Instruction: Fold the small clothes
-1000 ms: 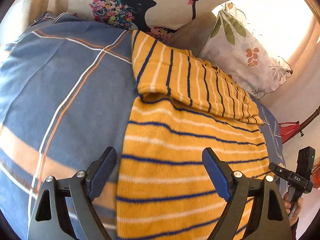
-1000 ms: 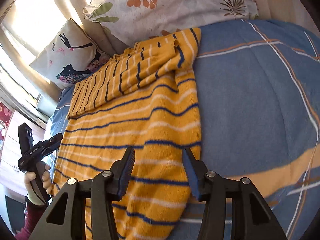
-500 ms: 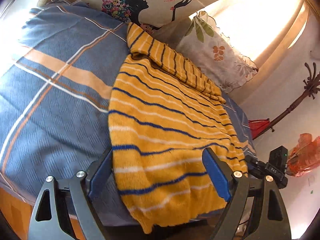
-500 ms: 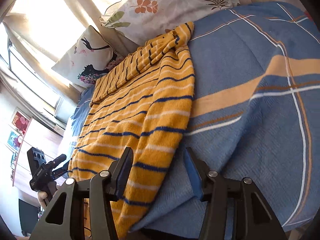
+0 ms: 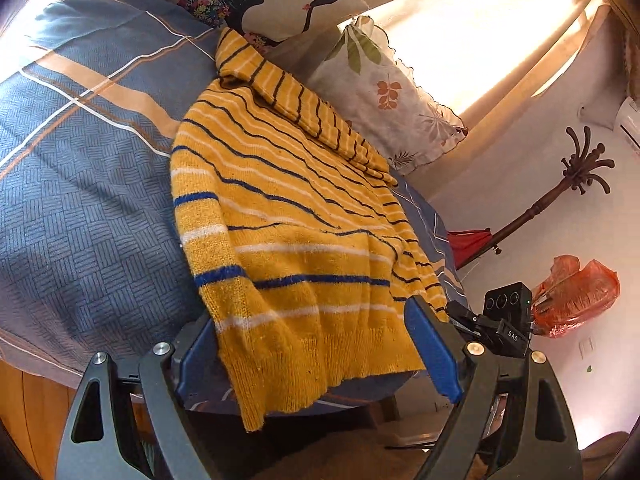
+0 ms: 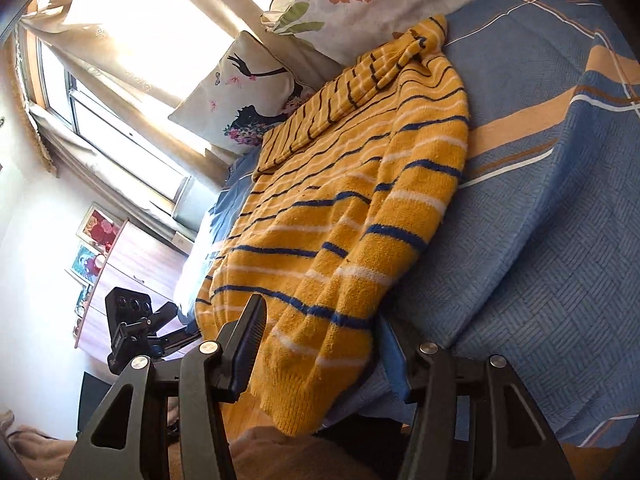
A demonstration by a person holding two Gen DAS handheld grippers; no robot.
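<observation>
Both tongs gape at the sweater's (image 5: 296, 216) hem — left tongs (image 5: 316, 354) wide, right tongs (image 6: 320, 344) just been opening.

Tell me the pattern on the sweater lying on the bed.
The sweater is mustard yellow with thin navy and white stripes, clearest in the left wrist view.

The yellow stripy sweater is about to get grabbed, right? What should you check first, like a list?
1. Sweater lies flat on the bed cover: ok, hem hangs over the edge.
2. Sleeves already folded across the top: ok.
3. Left gripper open with the hem corner between its fingers: ok, pads not pressing.
4. Right gripper open around the other hem corner: ok; its jaws have just been opening.
5. Both grippers at matching corners: ok.
6. Pillows clear of the fold path: cannot tell.
</observation>
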